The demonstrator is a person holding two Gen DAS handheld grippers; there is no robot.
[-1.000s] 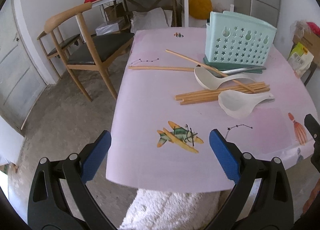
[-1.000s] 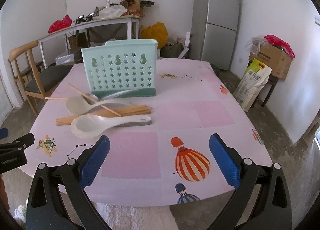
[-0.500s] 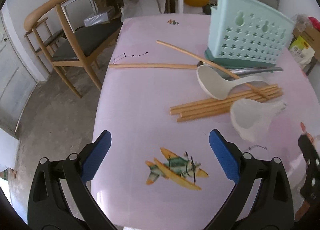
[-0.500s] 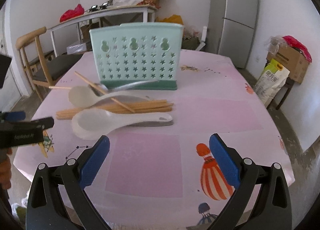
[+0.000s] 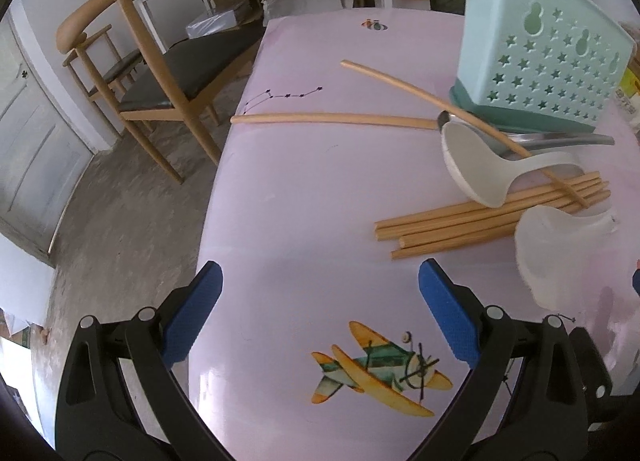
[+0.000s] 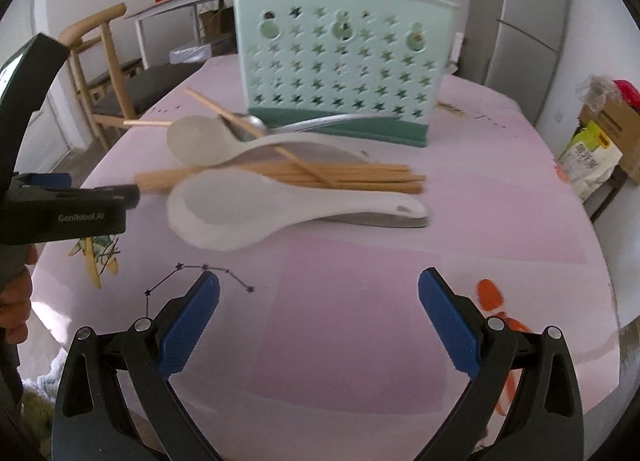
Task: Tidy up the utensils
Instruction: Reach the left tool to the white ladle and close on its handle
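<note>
**Utensils loose on a pink table, both grippers empty**

Left wrist view. The left gripper (image 5: 320, 301) hangs over the near left edge of the table (image 5: 304, 189), jaws wide apart with nothing between them; its blue pads are ribbed. Bare cloth lies ahead of it, printed with an aeroplane (image 5: 380, 373). To the left, beyond the edge, are concrete floor and a wooden chair (image 5: 152, 73). A bundle of chopsticks (image 5: 480, 217) lies flat to the right; 2 single chopsticks lie farther off, 1 (image 5: 336, 119) flat on the cloth, 1 (image 5: 440, 101) slanting across a white spoon (image 5: 480, 165). A metal spoon (image 5: 560, 137) lies just before the mint utensil holder (image 5: 536, 65), perforated with stars; its contents cannot be seen.

Right wrist view. The right gripper (image 6: 319, 317) is likewise spread and empty above open cloth. A second white spoon (image 6: 256, 213), smooth and glossy, lies nearest, touching the bundle. The holder stands upright behind the utensils. A person's hand (image 6: 14, 305) grips the left tool.
</note>
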